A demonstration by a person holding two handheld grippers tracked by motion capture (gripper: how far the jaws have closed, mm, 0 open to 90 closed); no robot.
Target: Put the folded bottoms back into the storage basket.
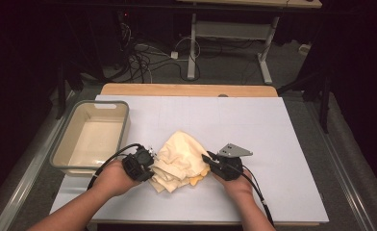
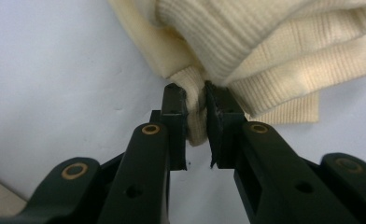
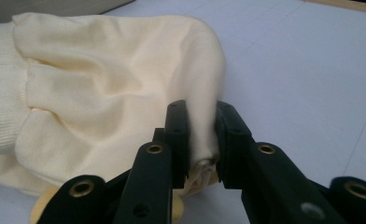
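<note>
Grey bin point(image 1: 91, 137) at the far left, empty and pale inside, standing well to the left of the cream garment point(image 1: 179, 159) and not touching it. Between bin and garment, left gripper point(image 1: 150, 156), held in a hand coming up from the near edge, pressed against the garment's left side. In the left gripper view, jaws narrow and clamped on a fold of ribbed knit point(image 2: 196, 112), likely a cuff or hem, with more ribbing bunched just beyond. The garment itself: crumpled in a heap on the white tabletop point(image 1: 254, 125), near the front edge, a yellower patch peeking out at its near right. At the garment's right side, right gripper point(image 1: 208, 159), grey plate on top, cable trailing back past the wrist. In the right gripper view, jaws narrow around a pinch of smooth cream fabric point(image 3: 202, 135), with the ribbed band off to the left.

Judged step: both grips secured, cloth not yet lifted or spread. Next move, probably: raising both pinches together and drawing them apart to open out the heap, or carrying it left toward the bin; either way, even tension needed, firm closure kept, no tugging against the loose folds.
</note>
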